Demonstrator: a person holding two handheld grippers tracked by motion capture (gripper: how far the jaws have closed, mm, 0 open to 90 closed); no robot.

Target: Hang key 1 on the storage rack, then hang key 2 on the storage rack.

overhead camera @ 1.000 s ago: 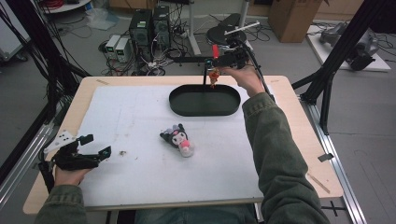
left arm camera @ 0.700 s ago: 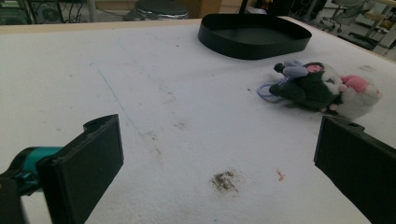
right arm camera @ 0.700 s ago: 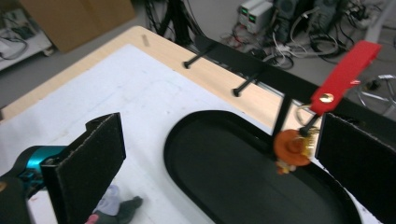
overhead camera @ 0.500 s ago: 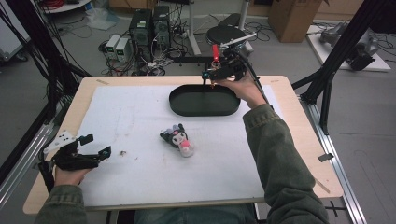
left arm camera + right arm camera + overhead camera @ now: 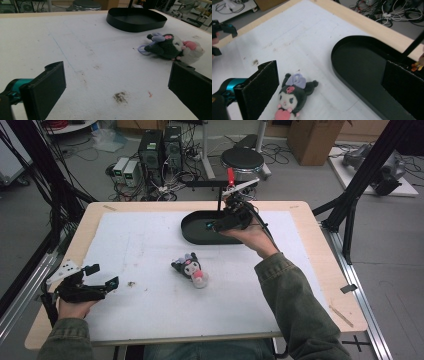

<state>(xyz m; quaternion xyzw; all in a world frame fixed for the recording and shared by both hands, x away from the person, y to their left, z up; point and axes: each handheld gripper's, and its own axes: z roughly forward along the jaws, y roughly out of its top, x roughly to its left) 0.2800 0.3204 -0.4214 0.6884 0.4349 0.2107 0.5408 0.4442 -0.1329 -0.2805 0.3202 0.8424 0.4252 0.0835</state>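
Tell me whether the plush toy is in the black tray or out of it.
Out. The plush toy lies on the white mat, apart from the black tray.

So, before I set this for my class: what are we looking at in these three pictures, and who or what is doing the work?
A person, not a robot, holds a hand-held gripper tool in each hand. One picture looks down from above the table; the other two come from cameras riding on each gripper, looking along its two black fingers.

On the white mat lie a small black-and-white plush toy with a pink heart and an oval black tray. The left gripper rests near the table's left edge, open and empty. The right gripper hangs over the tray, also open, holding nothing.
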